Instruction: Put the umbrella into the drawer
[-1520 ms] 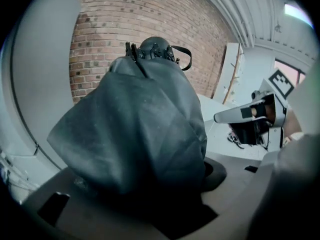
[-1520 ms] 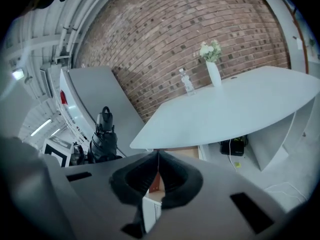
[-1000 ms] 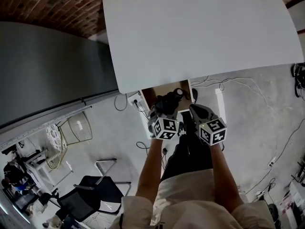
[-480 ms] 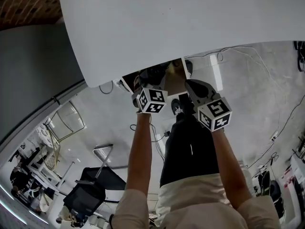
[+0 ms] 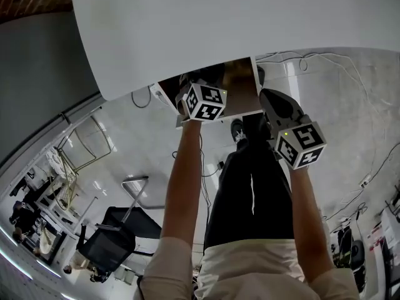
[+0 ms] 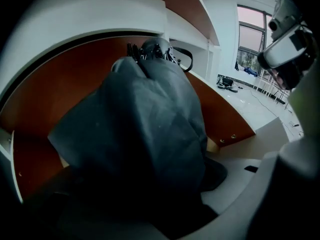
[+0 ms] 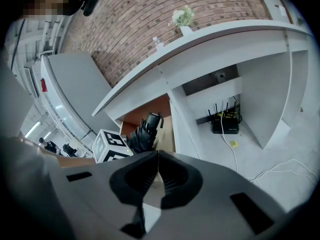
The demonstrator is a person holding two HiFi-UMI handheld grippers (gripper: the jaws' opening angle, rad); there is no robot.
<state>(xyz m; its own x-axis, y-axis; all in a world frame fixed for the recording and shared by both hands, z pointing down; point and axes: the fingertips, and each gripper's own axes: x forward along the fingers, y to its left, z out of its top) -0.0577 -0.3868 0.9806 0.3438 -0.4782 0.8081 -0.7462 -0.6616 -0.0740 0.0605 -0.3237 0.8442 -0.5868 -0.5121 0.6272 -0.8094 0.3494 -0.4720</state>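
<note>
A dark folded umbrella [image 6: 145,124] fills the left gripper view, its strap end pointing into the open drawer [image 6: 60,94] with brown inner walls. My left gripper [image 5: 199,87] holds it at the drawer mouth; the fabric hides the jaws. In the right gripper view the umbrella [image 7: 145,129] juts from beside the left marker cube [image 7: 111,143] into the drawer [image 7: 155,109]. My right gripper [image 7: 156,159] is shut with nothing in it. In the head view it [image 5: 275,105] hangs right of the drawer [image 5: 240,80], apart from it.
The white desk top [image 5: 219,24] overhangs the drawer. A router [image 7: 225,124] with cables sits in the recess under the desk to the right. The person's legs [image 5: 250,180] stand below the drawer. An office chair [image 5: 112,242] is at the lower left.
My left gripper has pushed forward with the umbrella, further into the drawer under the desk edge. The right gripper has drifted right and back, away from the drawer.
</note>
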